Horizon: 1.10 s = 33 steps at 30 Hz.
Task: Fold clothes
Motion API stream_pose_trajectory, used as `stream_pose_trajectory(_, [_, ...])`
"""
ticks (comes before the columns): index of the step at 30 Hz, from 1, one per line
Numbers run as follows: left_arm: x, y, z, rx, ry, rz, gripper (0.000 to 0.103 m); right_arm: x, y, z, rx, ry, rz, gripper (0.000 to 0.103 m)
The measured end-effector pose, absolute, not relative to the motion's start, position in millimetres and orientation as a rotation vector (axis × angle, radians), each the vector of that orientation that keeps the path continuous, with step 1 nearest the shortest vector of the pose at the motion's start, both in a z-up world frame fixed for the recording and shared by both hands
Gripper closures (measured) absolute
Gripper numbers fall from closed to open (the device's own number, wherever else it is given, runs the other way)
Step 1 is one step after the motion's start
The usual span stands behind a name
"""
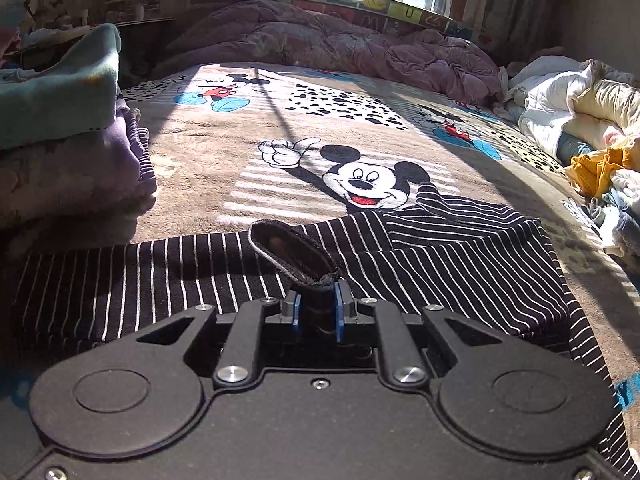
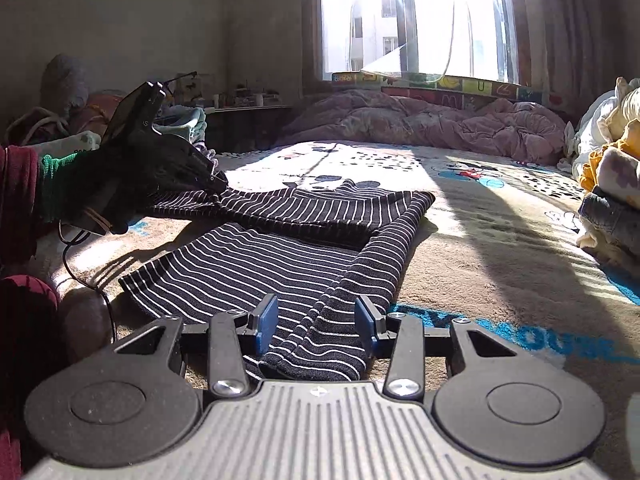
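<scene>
Both of my grippers sit low over the striped shirt (image 2: pixel 280 248), which lies spread on the Mickey Mouse blanket (image 1: pixel 320 128) covering the bed. My left gripper (image 1: pixel 317 300) has its fingers pinched shut on a dark cuff of the shirt's fabric, standing up between them. My right gripper (image 2: pixel 316 322) has its fingers (image 2: pixel 267 322) spread apart, straddling a sleeve (image 2: pixel 360 280) without clamping it.

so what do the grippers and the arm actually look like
Both grippers, left gripper and right gripper, are matte black with round hubs, silver screws and blue pads. The right one has a ribbed grey plate. The left arm wears a maroon sleeve, green cuff and dark glove; a black cable trails below.
</scene>
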<state>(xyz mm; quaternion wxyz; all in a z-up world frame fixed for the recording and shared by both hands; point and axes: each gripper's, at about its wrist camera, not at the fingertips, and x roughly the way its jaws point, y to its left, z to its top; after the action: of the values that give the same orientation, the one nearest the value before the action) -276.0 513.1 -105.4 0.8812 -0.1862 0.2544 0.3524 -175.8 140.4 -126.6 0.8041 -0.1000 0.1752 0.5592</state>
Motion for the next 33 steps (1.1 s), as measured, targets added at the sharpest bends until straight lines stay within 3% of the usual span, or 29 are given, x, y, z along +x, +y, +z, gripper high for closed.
stream_pose_trajectory(5, [-297,502,-102,-0.382,0.511,0.782,0.085,-160,176,-167,-0.282,0.508,1.221,0.072])
stream_pose_trajectory(12, [-314,474,-95,-0.336,0.517,0.779,0.085,-177,172,-152,-0.311,0.409,1.253,0.073])
stream_pose_trajectory(17, [-240,461,-73,-0.200,0.557,0.588,0.084,-158,191,-147,-0.271,0.386,1.232,0.073])
stream_pose_trajectory(26, [-44,466,-78,-0.053,0.679,0.268,0.066,-145,201,-164,-0.253,0.461,1.252,0.071])
stream_pose_trajectory(31, [23,480,-103,-0.066,0.804,0.180,0.068,-142,201,-167,-0.235,0.480,1.268,0.068])
stream_pose_trajectory(33, [35,484,-112,-0.097,0.861,0.162,0.079,-143,201,-167,-0.234,0.485,1.270,0.067])
